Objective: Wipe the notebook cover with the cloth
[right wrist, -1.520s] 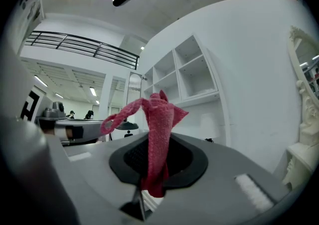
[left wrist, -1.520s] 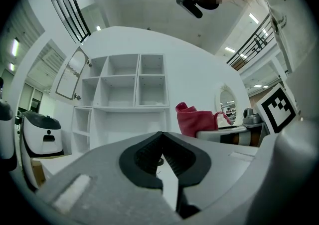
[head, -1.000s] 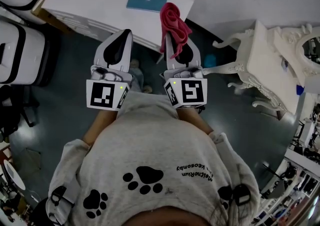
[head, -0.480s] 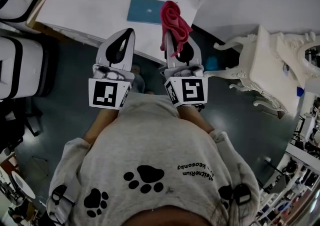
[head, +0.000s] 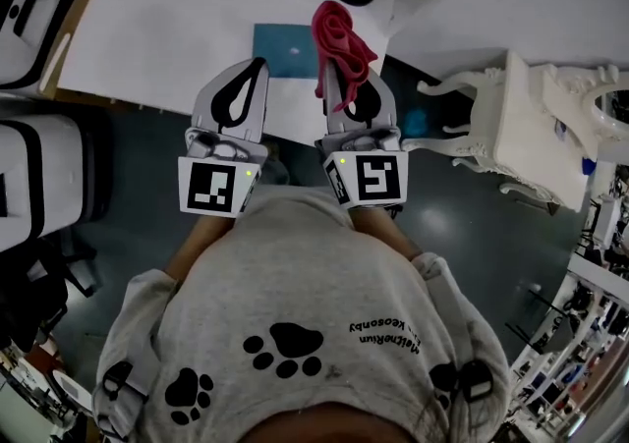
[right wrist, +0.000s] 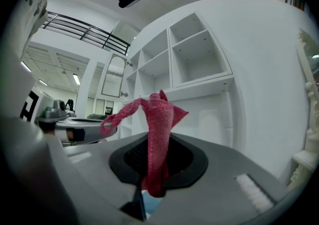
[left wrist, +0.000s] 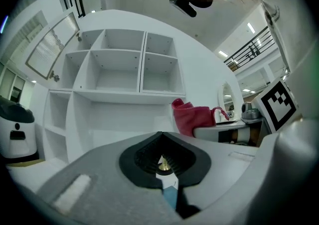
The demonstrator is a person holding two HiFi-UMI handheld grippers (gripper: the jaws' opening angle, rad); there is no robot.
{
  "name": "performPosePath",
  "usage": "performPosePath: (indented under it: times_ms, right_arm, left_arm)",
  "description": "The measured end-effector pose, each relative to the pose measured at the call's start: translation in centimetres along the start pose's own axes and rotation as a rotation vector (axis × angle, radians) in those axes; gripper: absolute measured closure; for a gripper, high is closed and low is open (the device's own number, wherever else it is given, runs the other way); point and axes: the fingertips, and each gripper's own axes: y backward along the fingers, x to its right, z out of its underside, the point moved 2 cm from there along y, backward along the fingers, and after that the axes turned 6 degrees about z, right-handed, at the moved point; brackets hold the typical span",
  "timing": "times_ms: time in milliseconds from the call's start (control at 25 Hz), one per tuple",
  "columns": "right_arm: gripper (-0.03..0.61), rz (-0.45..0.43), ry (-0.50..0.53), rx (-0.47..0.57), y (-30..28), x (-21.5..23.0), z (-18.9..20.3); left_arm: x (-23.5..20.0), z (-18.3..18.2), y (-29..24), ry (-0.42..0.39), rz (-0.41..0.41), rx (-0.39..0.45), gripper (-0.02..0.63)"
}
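White surface (head: pixel 177 28) spans the top of the head view, bordered by dark grey floor (head: pixel 138 166). White ornate chair (head: pixel 521 117) stands to the right, and white open shelving (left wrist: pixel 124 64) lies beyond. Flat teal notebook (head: pixel 283 46) lies on the surface just ahead of both tools. Left tool (head: pixel 257 66): pressed together, empty. Right tool (head: pixel 332 78): pinching a crumpled red cloth (head: pixel 340 33) that overlaps the notebook's right edge; contact cannot be told.

From the head we look steeply down on the table (head: pixel 167 48); both gripper cameras face across it; all share the cloth (head: pixel 339 38).
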Motion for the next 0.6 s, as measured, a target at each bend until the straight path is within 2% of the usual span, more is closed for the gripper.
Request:
performPosePath:
  times_ms: [240, 600]
  right_arm:
    - [0.532, 0.066, 0.006, -0.015, -2.7, -0.1, 0.4]
    - [0.532, 0.093, 0.039, -0.052, -4.4, 0.1, 1.8]
  left_arm:
    - [-2.7, 0.7, -1.9, 0.013, 0.059, -0.005, 0.612]
    - [-4.2, 2.8, -3.4, 0.048, 0.089, -0.031, 0.612]
